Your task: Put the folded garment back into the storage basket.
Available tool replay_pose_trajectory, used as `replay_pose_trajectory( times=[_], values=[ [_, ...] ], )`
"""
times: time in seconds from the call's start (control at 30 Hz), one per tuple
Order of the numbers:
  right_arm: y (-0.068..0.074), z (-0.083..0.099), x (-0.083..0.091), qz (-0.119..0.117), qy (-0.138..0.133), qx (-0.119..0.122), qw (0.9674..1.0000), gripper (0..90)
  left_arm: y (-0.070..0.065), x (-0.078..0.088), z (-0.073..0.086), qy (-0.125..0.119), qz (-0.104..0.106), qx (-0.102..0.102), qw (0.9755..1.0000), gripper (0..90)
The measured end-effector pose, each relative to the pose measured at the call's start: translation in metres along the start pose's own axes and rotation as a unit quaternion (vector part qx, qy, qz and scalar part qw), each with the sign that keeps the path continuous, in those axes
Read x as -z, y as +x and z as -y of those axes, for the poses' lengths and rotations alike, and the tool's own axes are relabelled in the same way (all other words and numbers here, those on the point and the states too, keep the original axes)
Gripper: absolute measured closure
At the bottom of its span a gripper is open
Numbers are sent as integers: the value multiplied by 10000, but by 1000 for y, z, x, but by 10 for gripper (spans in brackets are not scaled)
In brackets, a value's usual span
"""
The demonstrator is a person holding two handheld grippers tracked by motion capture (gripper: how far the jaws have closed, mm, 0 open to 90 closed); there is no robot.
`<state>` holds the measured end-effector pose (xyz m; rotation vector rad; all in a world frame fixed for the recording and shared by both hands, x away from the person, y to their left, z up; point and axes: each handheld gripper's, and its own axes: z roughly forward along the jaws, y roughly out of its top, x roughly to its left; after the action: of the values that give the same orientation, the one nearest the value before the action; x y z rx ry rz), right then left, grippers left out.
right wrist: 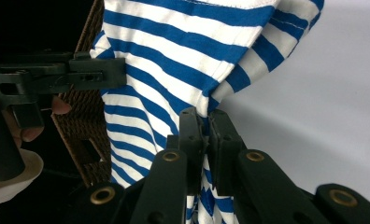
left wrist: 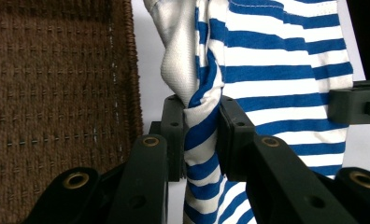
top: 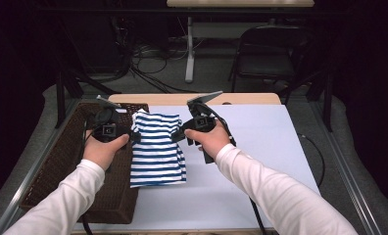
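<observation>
A blue-and-white striped shirt hangs folded between my two grippers, its lower part resting on the white table cover. My left gripper is shut on the shirt's left edge; in the left gripper view a bunched fold of the shirt is pinched between the jaws of my left gripper. My right gripper is shut on the shirt's right edge. In the right gripper view the jaws of my right gripper clamp the striped shirt, with the left gripper across from them.
A brown wicker basket lies at the table's left, touching the shirt's left side; its weave fills the left of the left gripper view. Beyond the table stand a black chair, cables and a table leg.
</observation>
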<state>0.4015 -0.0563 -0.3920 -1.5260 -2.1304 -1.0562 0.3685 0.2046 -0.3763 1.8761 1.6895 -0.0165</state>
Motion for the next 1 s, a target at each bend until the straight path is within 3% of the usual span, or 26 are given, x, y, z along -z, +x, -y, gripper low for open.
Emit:
replay_pose_trajectory(
  times=[0.67, 1.0],
  values=[
    [19, -6, -14, -111, -11, 56, 9999, 855, 18, 18, -3, -30, -9, 112, 9999, 749],
    [34, -12, -23, -143, -3, 154, 9998, 855, 33, 28, -5, -58, -66, 215, 9997, 750]
  ],
)
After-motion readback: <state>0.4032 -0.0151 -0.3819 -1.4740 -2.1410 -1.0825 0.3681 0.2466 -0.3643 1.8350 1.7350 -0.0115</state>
